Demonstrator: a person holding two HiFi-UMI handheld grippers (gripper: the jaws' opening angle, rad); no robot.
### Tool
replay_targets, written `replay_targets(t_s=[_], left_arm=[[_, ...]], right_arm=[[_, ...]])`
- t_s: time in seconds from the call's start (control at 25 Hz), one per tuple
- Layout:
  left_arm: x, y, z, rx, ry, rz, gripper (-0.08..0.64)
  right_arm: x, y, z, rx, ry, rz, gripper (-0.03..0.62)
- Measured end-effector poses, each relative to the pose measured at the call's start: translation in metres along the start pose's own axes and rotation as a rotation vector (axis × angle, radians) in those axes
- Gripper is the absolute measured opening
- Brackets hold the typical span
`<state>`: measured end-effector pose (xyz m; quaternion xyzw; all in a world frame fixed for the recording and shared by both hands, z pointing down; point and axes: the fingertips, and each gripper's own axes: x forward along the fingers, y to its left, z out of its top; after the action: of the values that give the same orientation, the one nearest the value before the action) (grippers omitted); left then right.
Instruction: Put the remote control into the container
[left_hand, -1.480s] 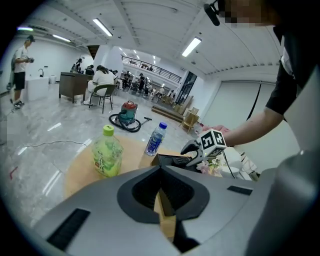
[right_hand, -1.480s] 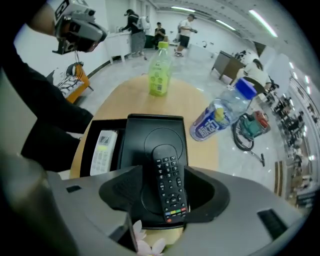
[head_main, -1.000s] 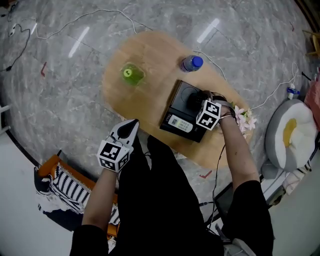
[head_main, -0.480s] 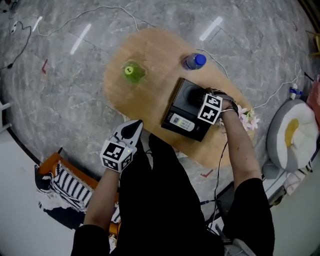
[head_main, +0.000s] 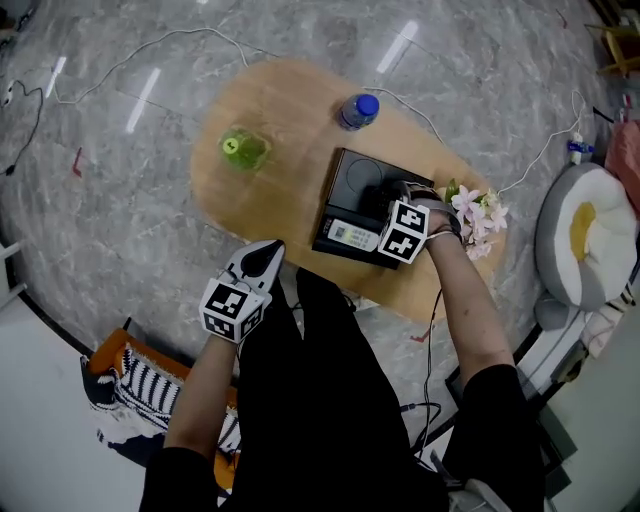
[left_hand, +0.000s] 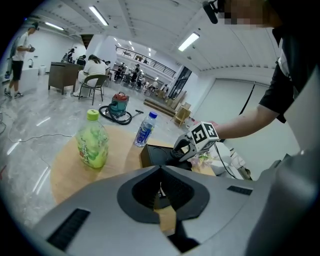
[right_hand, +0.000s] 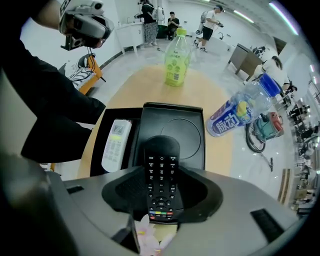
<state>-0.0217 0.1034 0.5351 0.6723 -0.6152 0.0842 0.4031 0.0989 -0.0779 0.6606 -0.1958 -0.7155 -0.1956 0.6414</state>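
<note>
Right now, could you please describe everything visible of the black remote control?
The black remote control is a slim, matte plastic bar with a rounded far end, rows of small buttons and a strip of coloured keys at its near end. It faces up, lengthwise between the jaws of the right hand-held gripper, which have just been closing; their pads sit against its long sides. Its far end overlies the black container.
</note>
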Motion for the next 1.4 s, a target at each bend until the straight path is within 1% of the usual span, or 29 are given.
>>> replay_targets(t_s=[0.12,0.28,0.44,0.72,0.88,0.96,1.08,1.24,1.4], left_arm=[[0.005,-0.009,0.0,0.02,0.013,-0.036,0.007],[0.007,-0.014,0.002,0.043,0.026,-0.072,0.007],[0.004,-0.012,0.004,0.061,0.036,-0.092,0.006],[-0.006,0.003,0.003,0.083,0.047,-0.113,0.008],[-0.009,0.013,0.003,0.081,0.048,-0.12,0.008],[-0.011,0.017,0.0,0.08,0.058,-0.127,0.008],[-0.016,0.026,-0.005,0.083,0.072,-0.138,0.008],[-0.024,0.043,-0.013,0.08,0.096,-0.142,0.008],[-0.031,0.058,-0.022,0.063,0.119,-0.145,0.006]], right_arm=[[-0.008,0.014,0.0,0.023,-0.015,-0.032,0.204],[-0.022,0.032,0.012,0.03,-0.039,-0.056,0.204],[-0.029,0.049,0.023,0.055,-0.042,-0.06,0.204],[-0.023,0.08,0.033,0.081,-0.009,-0.012,0.204],[-0.016,0.094,0.043,0.093,0.004,0.026,0.204],[-0.009,0.1,0.046,0.092,0.027,0.042,0.204],[0.004,0.106,0.049,0.099,0.064,0.051,0.204],[0.019,0.111,0.056,0.147,0.093,0.066,0.204],[0.028,0.11,0.061,0.147,0.123,0.045,0.204]])
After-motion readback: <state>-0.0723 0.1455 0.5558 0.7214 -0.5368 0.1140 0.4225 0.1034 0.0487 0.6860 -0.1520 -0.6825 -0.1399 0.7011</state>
